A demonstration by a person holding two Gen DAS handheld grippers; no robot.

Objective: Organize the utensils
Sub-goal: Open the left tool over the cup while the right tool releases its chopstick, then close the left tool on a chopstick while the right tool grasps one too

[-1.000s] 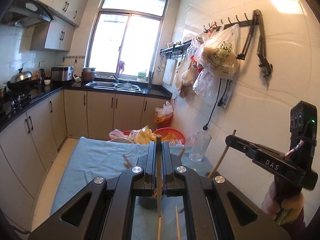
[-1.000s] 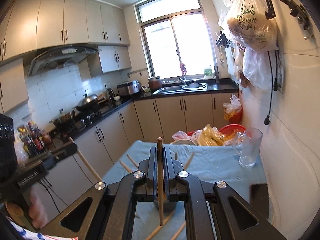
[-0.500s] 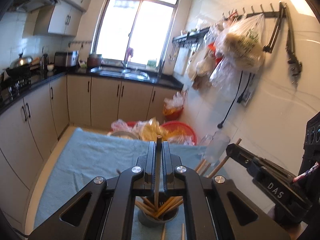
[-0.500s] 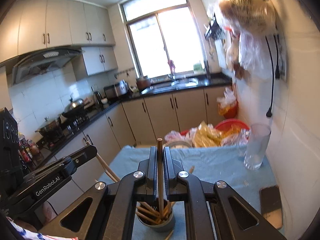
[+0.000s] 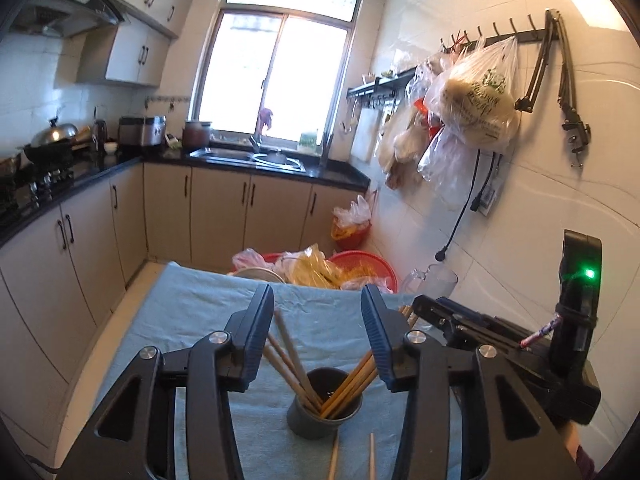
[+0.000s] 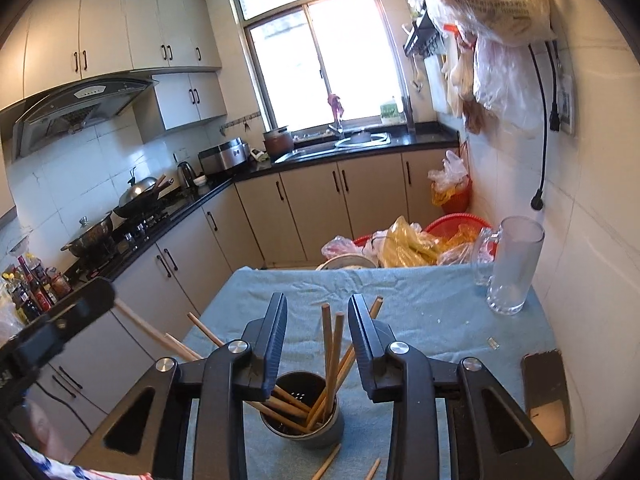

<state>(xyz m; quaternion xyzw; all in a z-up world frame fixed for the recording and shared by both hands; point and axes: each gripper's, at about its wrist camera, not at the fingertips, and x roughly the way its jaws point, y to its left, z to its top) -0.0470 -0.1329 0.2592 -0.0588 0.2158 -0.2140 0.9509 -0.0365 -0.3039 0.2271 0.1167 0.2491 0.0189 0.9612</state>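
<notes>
On the blue-cloth counter (image 5: 192, 312), low in the middle of both frames, a dark utensil cup (image 5: 324, 404) is standing upright and holding a loose fan of wooden chopsticks (image 5: 292, 360), their tips leaning left and right over its rim. Left gripper (image 5: 318, 322): hovering just above the cup, jaws standing wide apart and gripping nothing. Right gripper (image 6: 318, 330): also poised over the cup, jaws parted and empty, with two chopsticks rising between them but not clamped. Loose stock on the cloth: two chopsticks (image 5: 352, 456) lying at the bottom edge of the left view, just in front of the cup; further sticks (image 6: 204, 330) lying at lower left of the right view, beside the cup. Other items: a clear glass mug (image 6: 514, 266) standing at right near the tiled wall; a phone (image 6: 546, 394) lying at lower right; red basins with plastic bags (image 6: 416, 240) showing beyond the far edge of the counter. Step in hand, by judgement: a drop into the cup is looking complete and both tools are free for another pick. Next move is likely calling for a descent to one of the loose sticks, jaws aligned across its shaft, closing near one end, then lifting it upright so it can slide in without knocking the cup or the sticks already leaning there.
</notes>
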